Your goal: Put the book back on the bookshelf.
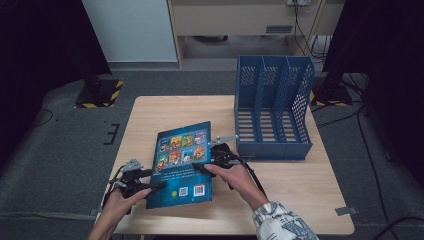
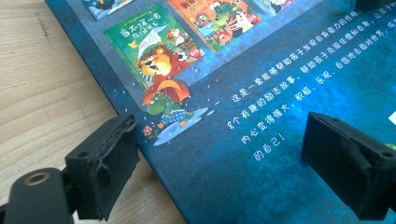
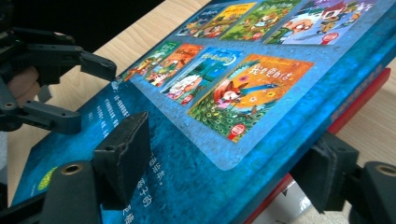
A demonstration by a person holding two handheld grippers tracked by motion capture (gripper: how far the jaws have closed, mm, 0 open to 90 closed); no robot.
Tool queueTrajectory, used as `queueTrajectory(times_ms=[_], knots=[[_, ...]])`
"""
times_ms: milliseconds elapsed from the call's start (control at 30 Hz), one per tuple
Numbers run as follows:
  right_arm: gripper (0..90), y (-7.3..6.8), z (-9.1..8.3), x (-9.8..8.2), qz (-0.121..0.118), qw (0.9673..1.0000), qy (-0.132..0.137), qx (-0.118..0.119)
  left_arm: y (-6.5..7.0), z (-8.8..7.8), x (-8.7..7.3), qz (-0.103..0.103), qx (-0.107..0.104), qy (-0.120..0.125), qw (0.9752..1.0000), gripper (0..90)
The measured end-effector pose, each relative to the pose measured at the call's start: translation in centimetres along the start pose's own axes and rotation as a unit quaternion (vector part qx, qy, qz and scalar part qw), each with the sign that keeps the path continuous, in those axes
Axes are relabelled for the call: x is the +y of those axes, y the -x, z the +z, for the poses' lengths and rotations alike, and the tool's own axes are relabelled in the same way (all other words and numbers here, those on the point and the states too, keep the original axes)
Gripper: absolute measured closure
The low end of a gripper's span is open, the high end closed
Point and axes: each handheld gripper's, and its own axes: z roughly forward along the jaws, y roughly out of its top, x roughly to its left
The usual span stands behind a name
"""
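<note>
High view shows a wooden surface (image 1: 300, 185) with a big blue book (image 1: 182, 162) lying on it, back cover up, near the person's side. Little pictures of other books sit in rows on that cover, with white writing and two square codes below them. Behind the book and to its right stands a blue file rack (image 1: 272, 107) with tall holed walls and three slots, its open side facing the person. On the book's left edge is the left gripper (image 1: 156, 185), held in the person's left hand (image 1: 120, 202). Up close in the left gripper view, its jaws are open, one over the wood just beside the book's edge and one over the dark blue cover, and neither pad (image 2: 109, 163) presses on the book. At the book's right edge is the right gripper (image 1: 200, 166), held in the right hand (image 1: 237, 175). Seen from the right gripper view, the book's edge is lifted and tilted, with a red strip showing under the blue cover. One jaw is above the cover and the other is below the edge, so the book sits between them. I cannot tell if those pads squeeze it tight.
</note>
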Motion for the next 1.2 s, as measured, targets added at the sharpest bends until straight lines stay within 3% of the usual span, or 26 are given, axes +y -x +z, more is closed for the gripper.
queueTrajectory(times_ms=[333, 533, 833, 1200], knots=[[49.2, -0.1, -1.4, 1.3, 0.012, 0.9993, 0.028, 0.021, 0.1, -0.2, -0.2, -0.009, -0.021, 0.008, 0.9997, 9.6], [53.4, -0.6, -1.9, 1.9, 0.008, 0.9991, 0.03, 0.028, 0.2, -0.1, -0.2, -0.014, -0.03, 0.004, 0.9994, 5.3], [59.0, -1.8, -2.6, 3.0, -0.016, 0.999, 0.028, 0.031, 0.5, 0.1, -0.1, 0.001, -0.039, -0.006, 0.9992, 0.0], [62.1, -2.3, -2.1, 3.0, -0.022, 0.9984, 0.019, 0.049, 0.1, 0.4, -0.4, -0.012, -0.046, 0.003, 0.9989, 0.0]])
